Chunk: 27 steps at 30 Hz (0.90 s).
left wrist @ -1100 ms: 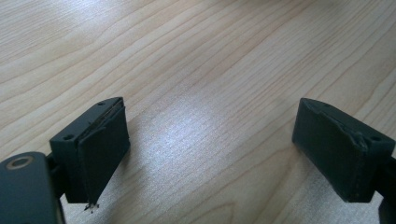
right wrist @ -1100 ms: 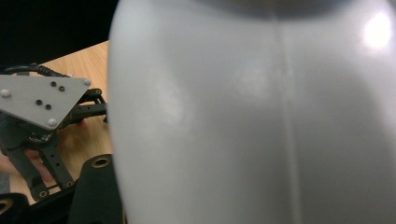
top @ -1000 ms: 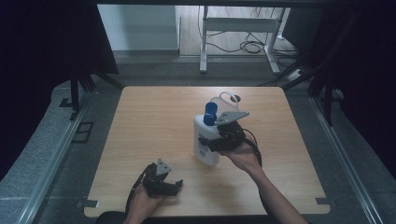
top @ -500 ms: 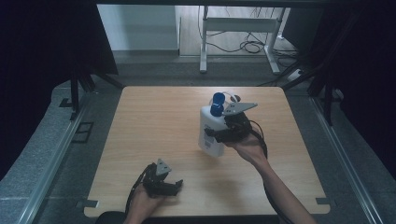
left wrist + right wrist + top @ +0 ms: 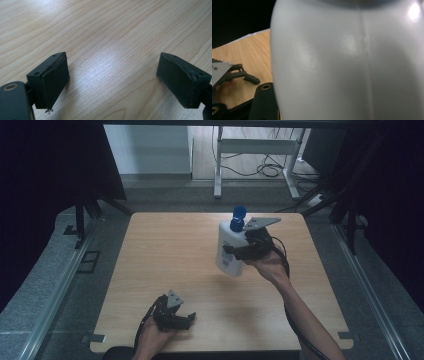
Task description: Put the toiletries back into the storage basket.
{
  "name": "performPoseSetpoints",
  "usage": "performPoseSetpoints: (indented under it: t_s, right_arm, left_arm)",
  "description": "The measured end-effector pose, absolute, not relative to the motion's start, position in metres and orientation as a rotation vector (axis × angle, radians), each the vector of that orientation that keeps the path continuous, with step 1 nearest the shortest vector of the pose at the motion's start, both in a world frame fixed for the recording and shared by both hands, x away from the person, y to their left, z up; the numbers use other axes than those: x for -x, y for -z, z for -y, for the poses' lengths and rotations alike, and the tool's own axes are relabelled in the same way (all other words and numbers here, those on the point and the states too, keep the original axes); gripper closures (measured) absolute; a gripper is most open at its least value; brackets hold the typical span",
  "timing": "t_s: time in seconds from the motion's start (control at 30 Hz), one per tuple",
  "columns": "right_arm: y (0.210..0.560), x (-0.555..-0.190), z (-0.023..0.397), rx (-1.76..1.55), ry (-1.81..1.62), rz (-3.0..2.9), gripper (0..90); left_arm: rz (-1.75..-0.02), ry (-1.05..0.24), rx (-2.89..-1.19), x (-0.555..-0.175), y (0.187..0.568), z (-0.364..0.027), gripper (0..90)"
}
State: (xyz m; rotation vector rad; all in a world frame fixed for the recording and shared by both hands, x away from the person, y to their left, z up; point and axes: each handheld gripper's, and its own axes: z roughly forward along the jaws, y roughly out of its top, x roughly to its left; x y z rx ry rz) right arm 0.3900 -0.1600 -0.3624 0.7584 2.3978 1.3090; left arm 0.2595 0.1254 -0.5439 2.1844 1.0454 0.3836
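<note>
Right gripper (image 5: 239, 251) is clamped on the white bottle w/ blue cap (image 5: 231, 247), held up off the table (image 5: 165, 250) near the far right corner, so pickup's done imo, set-down's left. Left gripper (image 5: 186, 320) sits at the near edge, jaws apart, nothing in em.

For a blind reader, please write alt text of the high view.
The right gripper holds a white bottle with a blue cap above a wooden table. The left gripper rests open near the table's front edge.
</note>
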Motion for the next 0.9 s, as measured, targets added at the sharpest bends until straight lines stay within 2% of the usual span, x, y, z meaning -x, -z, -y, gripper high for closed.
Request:
performPoseSetpoints:
  t_s: [0.9]
  right_arm:
    - [0.336, -0.436, 0.173, -0.809, -1.303, -2.306, 37.7]
  left_arm:
    - [-1.046, -0.382, -2.182, -0.259, 0.544, -0.125, 10.1]
